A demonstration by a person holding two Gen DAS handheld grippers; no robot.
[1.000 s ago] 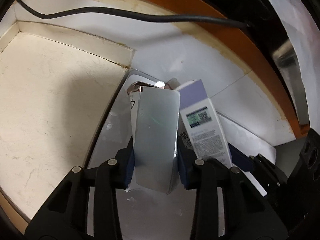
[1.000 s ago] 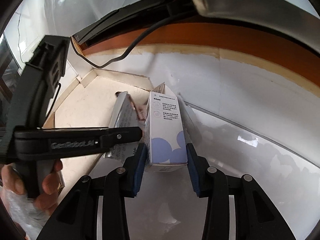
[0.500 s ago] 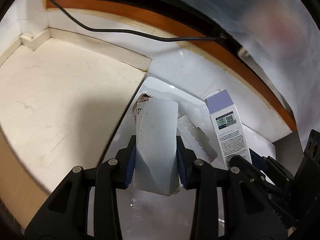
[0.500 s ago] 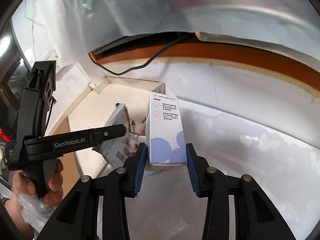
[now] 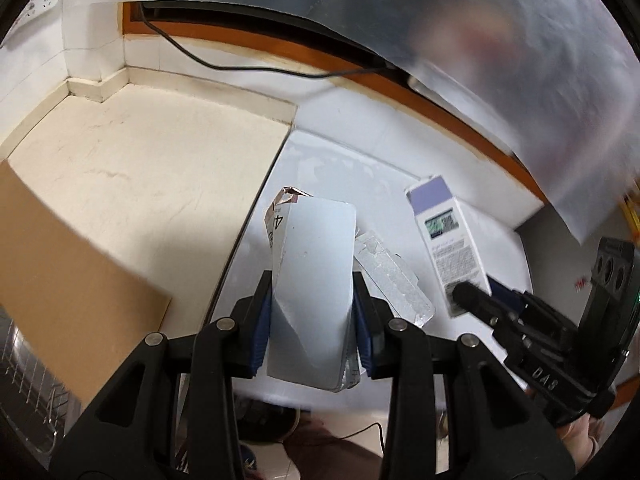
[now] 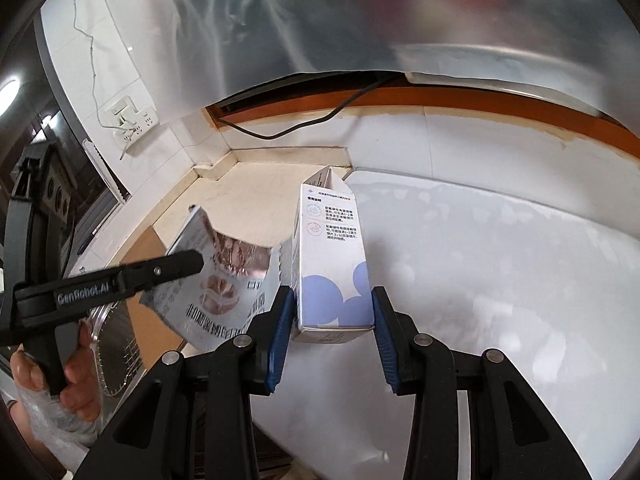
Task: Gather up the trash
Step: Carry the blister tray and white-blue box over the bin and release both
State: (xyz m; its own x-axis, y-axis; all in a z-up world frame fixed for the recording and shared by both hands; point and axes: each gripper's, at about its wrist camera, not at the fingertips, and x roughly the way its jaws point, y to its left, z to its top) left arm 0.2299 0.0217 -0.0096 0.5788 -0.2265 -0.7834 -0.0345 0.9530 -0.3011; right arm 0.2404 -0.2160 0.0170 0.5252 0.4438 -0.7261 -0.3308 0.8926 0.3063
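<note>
My left gripper [image 5: 312, 312] is shut on a flattened silvery carton [image 5: 312, 280] with a torn top, held above the white glossy surface [image 5: 320, 168]. A clear blister pack [image 5: 394, 284] sits tucked beside it. The same carton shows in the right wrist view [image 6: 216, 280], with the left gripper [image 6: 176, 268] on it. My right gripper [image 6: 332, 312] is shut on a white box with purple circles and printed text [image 6: 332, 256], held upright. That box shows in the left wrist view [image 5: 448, 240], with the right gripper [image 5: 476, 300] at its base.
A cream counter [image 5: 140, 160] lies left, with a brown cardboard sheet [image 5: 60, 256] and a wire rack [image 5: 24, 380] at its near edge. A black cable [image 6: 304, 124] runs along the orange-trimmed back wall. A translucent plastic sheet [image 5: 480, 32] hangs overhead. A wall socket [image 6: 132, 120] is at the left.
Both grippers have pulled back and up from the back wall, each keeping its carton. More of the counter, the cardboard and the floor below now show.
</note>
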